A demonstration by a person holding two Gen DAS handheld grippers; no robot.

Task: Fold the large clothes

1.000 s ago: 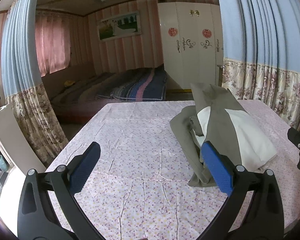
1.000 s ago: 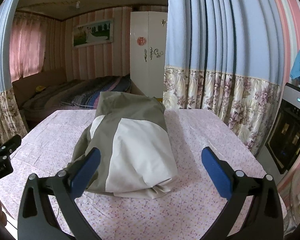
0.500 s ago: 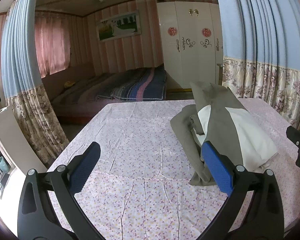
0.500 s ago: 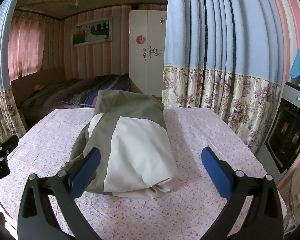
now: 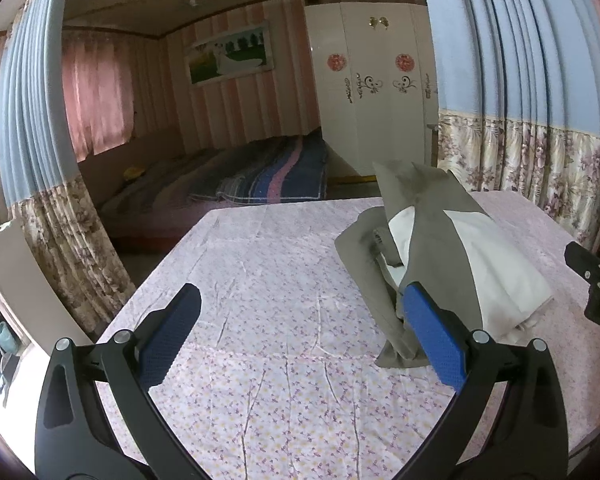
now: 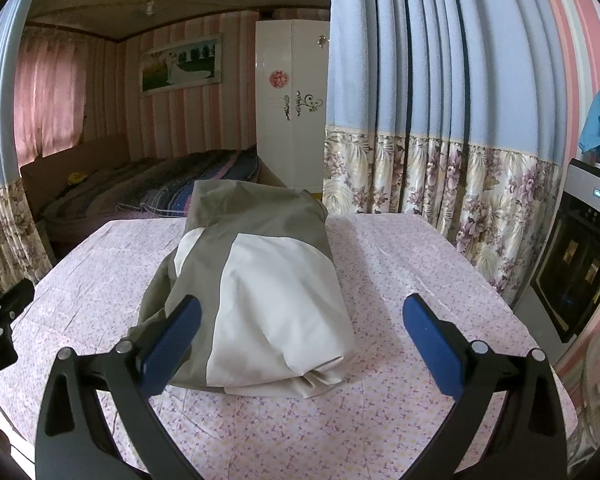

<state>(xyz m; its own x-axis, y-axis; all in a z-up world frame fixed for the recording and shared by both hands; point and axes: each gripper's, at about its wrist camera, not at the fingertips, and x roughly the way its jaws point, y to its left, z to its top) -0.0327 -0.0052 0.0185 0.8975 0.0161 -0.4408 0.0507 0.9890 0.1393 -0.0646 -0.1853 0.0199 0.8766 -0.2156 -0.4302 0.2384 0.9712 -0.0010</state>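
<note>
An olive and white garment (image 6: 260, 280) lies folded in a thick bundle on the table with the floral cloth (image 6: 400, 264). In the left wrist view the same garment (image 5: 452, 252) sits to the right of the table's middle. My left gripper (image 5: 300, 336) hangs open over bare cloth, its right blue pad just in front of the bundle's near corner. My right gripper (image 6: 300, 340) is open too, held near the front edge, with the bundle's near end showing between its fingers. Neither gripper holds anything.
Blue curtains with flowered hems (image 6: 440, 152) hang close behind the table's right side. A dark oven-like appliance (image 6: 576, 272) stands at the right. A bed (image 5: 236, 188) and white wardrobe (image 5: 372, 92) lie beyond. The floral cloth (image 5: 260, 280) spreads left of the garment.
Both grippers stay open and have barely drifted. The garment has not moved.
</note>
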